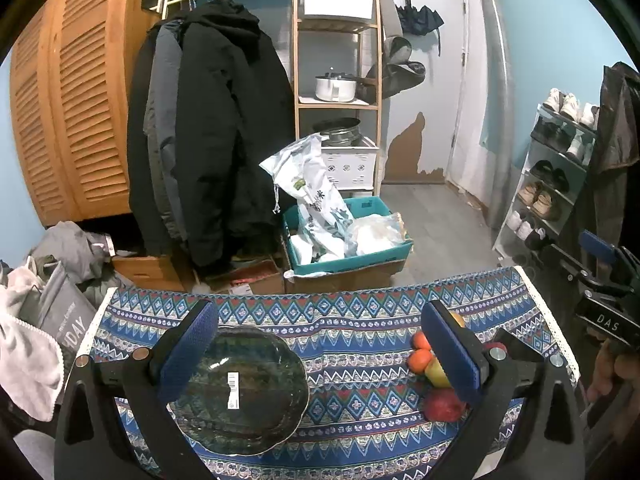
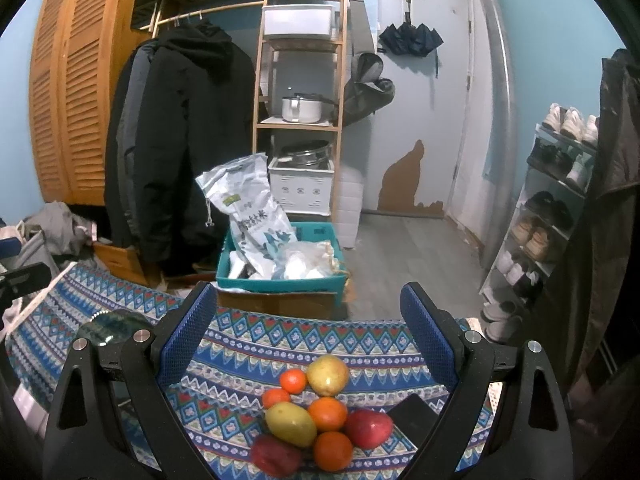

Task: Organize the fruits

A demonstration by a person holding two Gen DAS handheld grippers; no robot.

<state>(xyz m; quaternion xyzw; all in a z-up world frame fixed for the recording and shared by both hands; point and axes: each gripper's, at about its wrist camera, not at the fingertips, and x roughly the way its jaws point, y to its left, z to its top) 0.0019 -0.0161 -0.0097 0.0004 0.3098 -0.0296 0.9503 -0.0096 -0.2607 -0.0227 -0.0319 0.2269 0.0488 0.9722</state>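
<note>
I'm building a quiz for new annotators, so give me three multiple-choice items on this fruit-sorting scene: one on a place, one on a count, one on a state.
1. Where does the glass plate lie?
A. On the patterned tablecloth, apart from the fruit pile
B. In the teal crate
C. On the shoe rack

2. How many orange-coloured fruits are in the pile?
A. Two
B. Four
C. Seven

3. What state is the right gripper in?
A. Shut on a red apple
B. Shut on the plate
C. Open, holding nothing

Answers:
A, the plate sits on the cloth, with bare cloth between it and the fruit.
B, the right wrist view shows four.
C, its fingers stand wide apart above the pile.
</note>
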